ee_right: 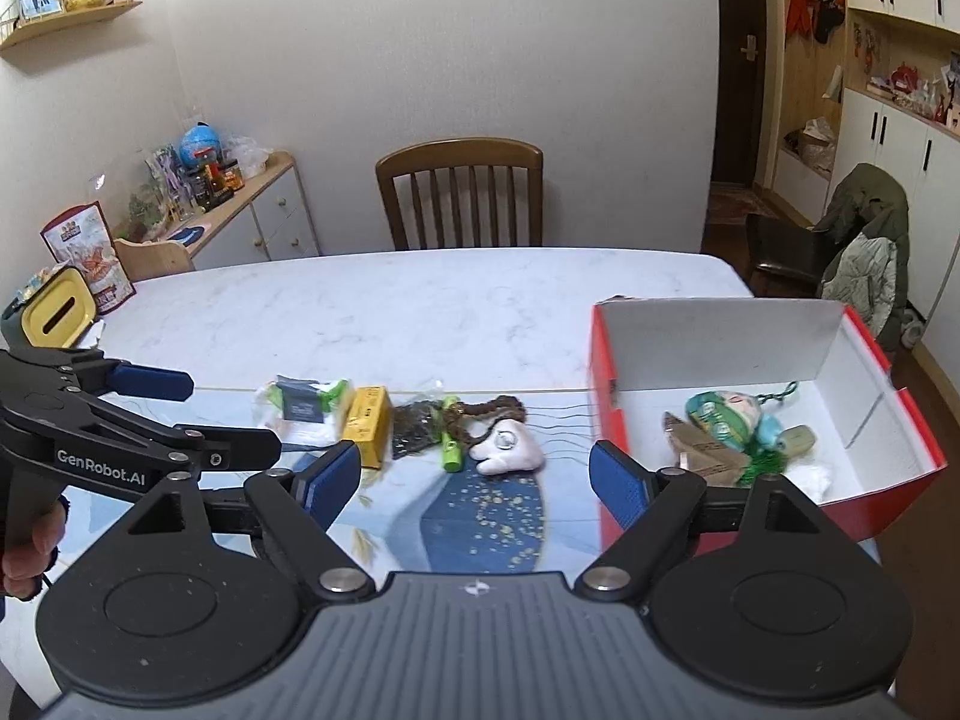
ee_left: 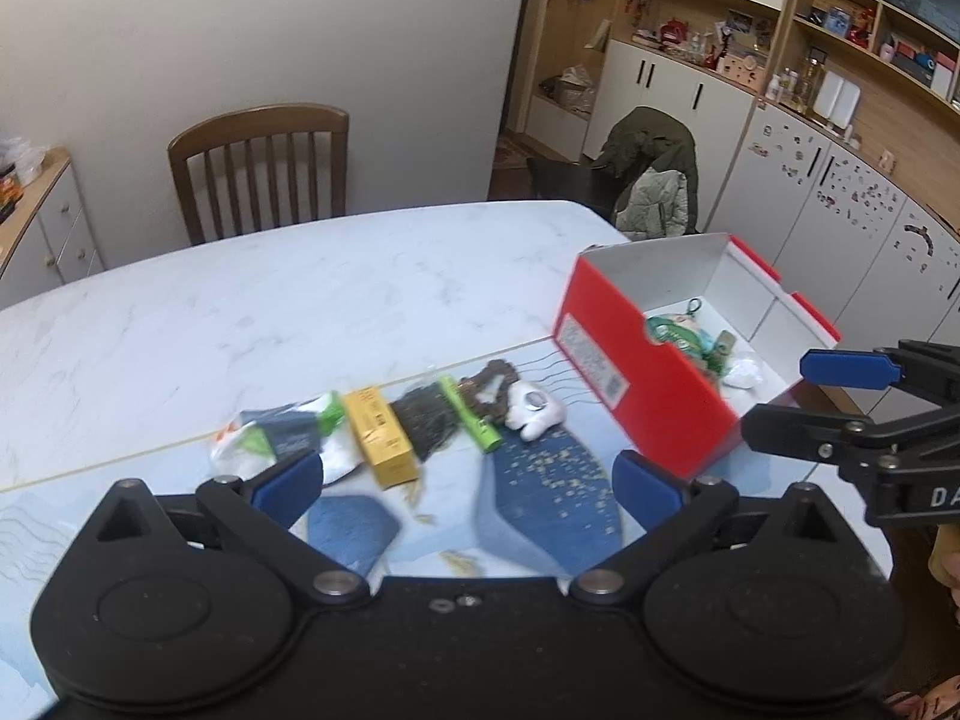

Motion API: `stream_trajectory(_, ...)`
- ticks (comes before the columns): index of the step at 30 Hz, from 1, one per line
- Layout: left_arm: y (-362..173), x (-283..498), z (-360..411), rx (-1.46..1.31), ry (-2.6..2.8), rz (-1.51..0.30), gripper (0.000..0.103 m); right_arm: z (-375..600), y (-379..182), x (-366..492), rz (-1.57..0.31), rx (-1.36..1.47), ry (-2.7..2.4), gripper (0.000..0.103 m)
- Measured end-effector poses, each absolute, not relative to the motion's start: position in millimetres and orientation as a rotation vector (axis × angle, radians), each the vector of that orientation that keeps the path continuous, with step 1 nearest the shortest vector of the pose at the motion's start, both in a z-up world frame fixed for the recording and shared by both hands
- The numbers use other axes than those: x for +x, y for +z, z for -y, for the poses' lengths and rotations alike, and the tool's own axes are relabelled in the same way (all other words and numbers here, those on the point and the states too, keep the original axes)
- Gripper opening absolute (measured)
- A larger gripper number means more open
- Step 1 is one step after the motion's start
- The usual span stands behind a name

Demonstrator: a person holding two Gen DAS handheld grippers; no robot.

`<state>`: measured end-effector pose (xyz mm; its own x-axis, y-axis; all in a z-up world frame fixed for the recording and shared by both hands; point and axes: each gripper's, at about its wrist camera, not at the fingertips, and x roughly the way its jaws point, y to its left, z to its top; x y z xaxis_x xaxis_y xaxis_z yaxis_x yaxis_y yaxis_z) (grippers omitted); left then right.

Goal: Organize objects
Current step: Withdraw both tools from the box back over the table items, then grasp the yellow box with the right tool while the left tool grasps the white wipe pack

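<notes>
Row of small items on worktop, red box to its right; both tools empty.

Items, left to right: white-and-green packet, yellow carton with print too small to read, dark mesh pouch, green tube, brown beaded loop, white plush piece. Box holds a green plush keyring, cardboard scrap and white wad; side label unreadable. Left tool, marked "GenRobot.AI", hovers low before the row, fingers apart, held by a hand. Right tool hovers beside the box, fingers apart.
</notes>
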<state>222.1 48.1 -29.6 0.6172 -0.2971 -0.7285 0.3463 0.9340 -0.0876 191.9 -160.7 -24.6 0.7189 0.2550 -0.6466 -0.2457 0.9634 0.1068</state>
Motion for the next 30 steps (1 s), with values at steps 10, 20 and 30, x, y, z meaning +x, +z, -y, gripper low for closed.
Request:
stream_trajectory(10,-54.1,240.0,-88.1,0.037,-0.278,-0.775,0.103,130.7,-58.0,209.9,-0.764,0.003,0.251,0.084)
stream_trajectory(20,-90.0,293.6,-119.6,-0.006,-0.185,-0.854,0.103,90.6,-87.9,241.8,-0.821,-0.025,0.278,0.084)
stream_trajectory(30,-119.8,343.2,-133.5,-0.071,-0.134,-0.936,0.103,49.6,-120.8,283.0,-0.861,-0.081,0.344,0.084)
